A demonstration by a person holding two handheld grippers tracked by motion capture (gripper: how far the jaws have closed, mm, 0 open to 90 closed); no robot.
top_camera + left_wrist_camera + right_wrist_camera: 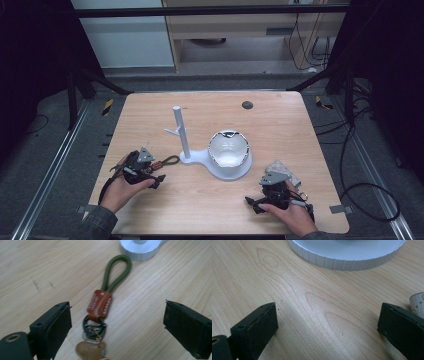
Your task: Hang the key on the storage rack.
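Left tongs stood wide around a keychain lying flat on the surface. Right tongs, near the front edge, stood wide, holding nothing.

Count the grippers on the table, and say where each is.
2. The left gripper is at the table's near left, jaws open around the keychain lying on the wood. The right gripper is at the near right, jaws open over bare wood.
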